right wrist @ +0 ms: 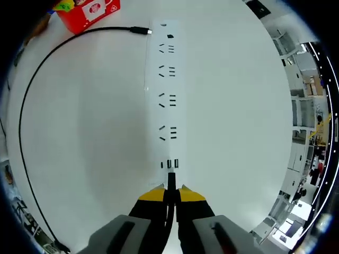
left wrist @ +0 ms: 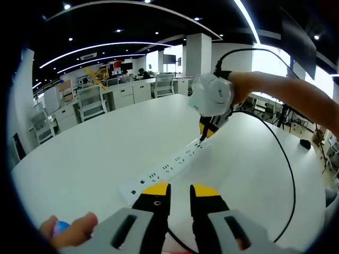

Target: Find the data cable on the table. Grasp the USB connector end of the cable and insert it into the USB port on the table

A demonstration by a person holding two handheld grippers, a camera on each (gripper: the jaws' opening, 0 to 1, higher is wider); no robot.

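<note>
White surface (right wrist: 79, 132): right gripper (right wrist: 170, 194) clamping USB connector (right wrist: 171, 180) at power strip (right wrist: 167, 95) ports; tilting risks jamming. Left gripper (left wrist: 180, 191) hovering, slightly apart.

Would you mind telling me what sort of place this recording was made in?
Most likely an open-plan office: rows of white desks with office chairs, strip ceiling lights, and a large white table carrying a power strip.

Right hand-held gripper (right wrist: 171, 191) clamped shut; left hand-held gripper (left wrist: 180, 190) parted.
</note>
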